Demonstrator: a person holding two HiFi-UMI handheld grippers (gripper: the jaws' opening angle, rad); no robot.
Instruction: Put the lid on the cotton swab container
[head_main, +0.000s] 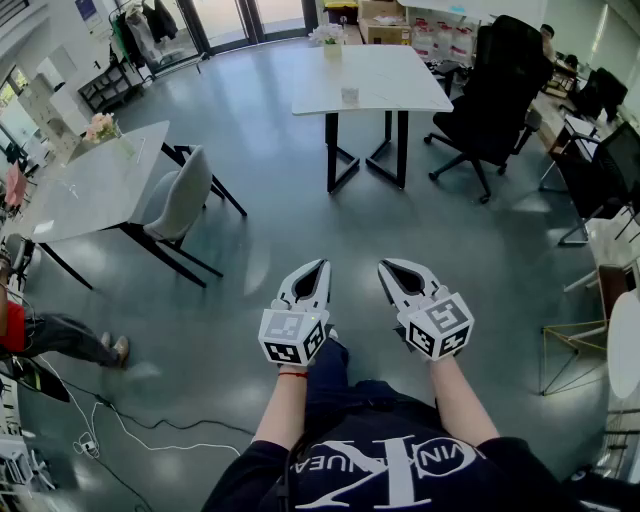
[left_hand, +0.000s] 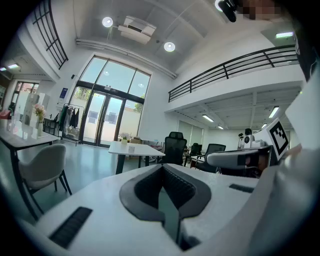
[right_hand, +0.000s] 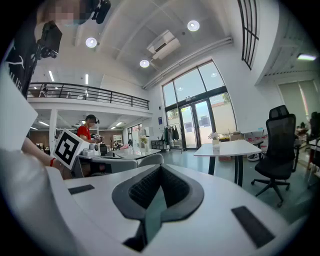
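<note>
Open grey polished floor (head_main: 250, 230) fills most of the head view, so you stand in the room and not at a work surface. Ahead is a white rectangular table on black legs (head_main: 385, 75). A second pale table (head_main: 85, 185) with a grey shell chair (head_main: 180, 195) stands to the left, and a black office chair (head_main: 495, 90) to the right. Your left gripper (head_main: 320, 266) and right gripper (head_main: 386, 267), white with black ribbed pads, are held side by side at waist level, pointing forward. Each gripper view shows the jaws pressed together with nothing between them (left gripper (left_hand: 162, 170), right gripper (right_hand: 160, 170)). A small pale object (head_main: 349, 95) sits on the far table, too small to identify. Neither the cotton swab container nor its lid can be made out in any view, so where they are, which way they point and how their long axis lies cannot be told. By this evidence no step of the task is done: finding, picking up and fitting the lid all remain.
</note>
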